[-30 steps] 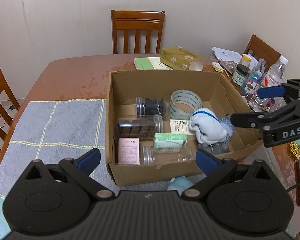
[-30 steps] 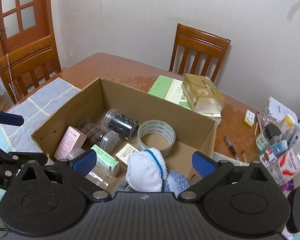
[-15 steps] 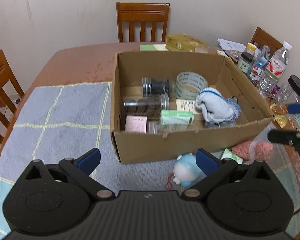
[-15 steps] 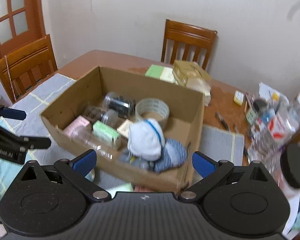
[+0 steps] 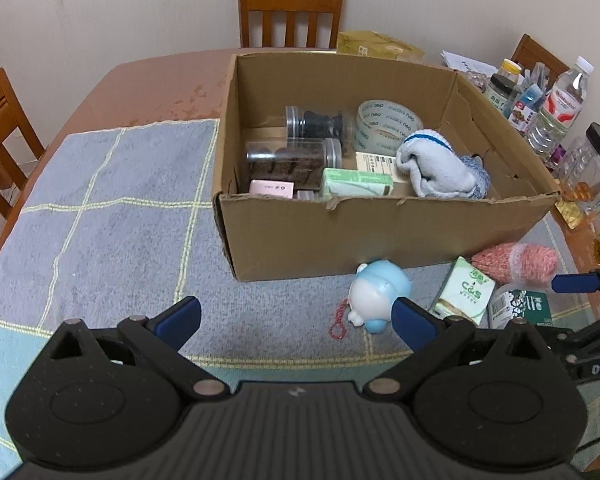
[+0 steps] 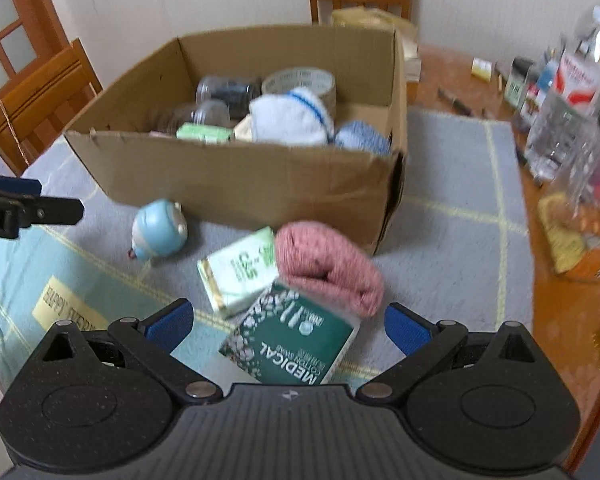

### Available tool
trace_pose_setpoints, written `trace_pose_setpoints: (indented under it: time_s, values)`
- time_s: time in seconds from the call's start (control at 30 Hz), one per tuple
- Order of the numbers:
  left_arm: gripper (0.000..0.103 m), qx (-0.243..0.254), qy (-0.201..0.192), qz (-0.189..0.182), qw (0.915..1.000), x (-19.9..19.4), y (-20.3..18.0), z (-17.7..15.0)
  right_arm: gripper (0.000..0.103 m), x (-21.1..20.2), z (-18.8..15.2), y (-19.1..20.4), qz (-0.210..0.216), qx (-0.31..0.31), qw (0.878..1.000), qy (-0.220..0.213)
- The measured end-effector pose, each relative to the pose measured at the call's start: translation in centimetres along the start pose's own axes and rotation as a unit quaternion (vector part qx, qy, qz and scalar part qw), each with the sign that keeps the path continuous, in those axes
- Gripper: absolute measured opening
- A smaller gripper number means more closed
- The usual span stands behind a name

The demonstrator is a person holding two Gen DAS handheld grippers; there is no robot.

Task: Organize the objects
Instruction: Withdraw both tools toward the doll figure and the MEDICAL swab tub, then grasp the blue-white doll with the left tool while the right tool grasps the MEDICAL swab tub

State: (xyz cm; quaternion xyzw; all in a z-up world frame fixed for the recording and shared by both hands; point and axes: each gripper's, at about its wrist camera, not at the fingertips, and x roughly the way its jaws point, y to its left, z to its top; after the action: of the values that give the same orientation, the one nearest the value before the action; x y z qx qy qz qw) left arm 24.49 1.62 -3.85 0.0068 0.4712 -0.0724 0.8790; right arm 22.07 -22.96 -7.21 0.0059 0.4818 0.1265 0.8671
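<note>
1. Both our grippers stand with their jaws spread wide and nothing between them: our left gripper (image 5: 296, 318) hangs over the blue checked cloth (image 5: 108, 216), and our right gripper (image 6: 286, 326) hangs over the loose things in front of the cardboard box (image 6: 236, 176).
2. We see our right gripper's blue-tipped fingers (image 5: 574, 282) at the right edge of the left wrist view, and our left gripper's dark finger (image 6: 32, 212) at the left edge of the right wrist view.
3. Just ahead of our right gripper lies a green box of cotton swabs (image 6: 292, 346), printed "MEDICAL", reaching in between the two open fingers without touching either as far as we can tell.
4. A pink knitted sock roll (image 6: 328, 266) lies on the swab box's far end, and a white-and-green tissue pack (image 6: 240, 270) lies touching it on the left.
5. A light blue toy figure (image 5: 380, 292) with a red cord lies on the cloth near the box's front wall, left of the tissue pack.
6. Inside the box we see two clear jars with dark contents (image 5: 292, 156), a roll of clear tape (image 5: 388, 120), a white sock with a blue stripe (image 5: 432, 164), a blue knitted piece (image 5: 478, 172) beside it, a green carton (image 5: 356, 182) and a pink carton (image 5: 270, 189).
7. Bottles and jars (image 5: 556, 108) crowd the bare wooden table (image 5: 148, 84) to the right of the box; the right wrist view is blurred there.
</note>
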Motion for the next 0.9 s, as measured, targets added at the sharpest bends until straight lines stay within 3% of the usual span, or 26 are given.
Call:
trace_pose_setpoints:
  time_s: [0.33, 0.8, 0.9]
  values:
    - [0.101, 0.009, 0.005, -0.008, 0.9999, 0.1, -0.2, -0.2, 0.103, 2.7, 0.8, -0.9, 0.027, -0.009, 1.000, 0.011]
    - [0.101, 0.050, 0.004, -0.042, 0.9978, 2.3, -1.2, -0.4, 0.103, 1.0, -1.8, 1.9, 0.070, -0.020, 0.996, 0.055]
    - [0.101, 0.063, 0.003, -0.051, 0.9967, 3.2, -1.9, -0.4, 0.103, 0.8, -2.2, 3.1, 0.045, -0.053, 0.997, 0.043]
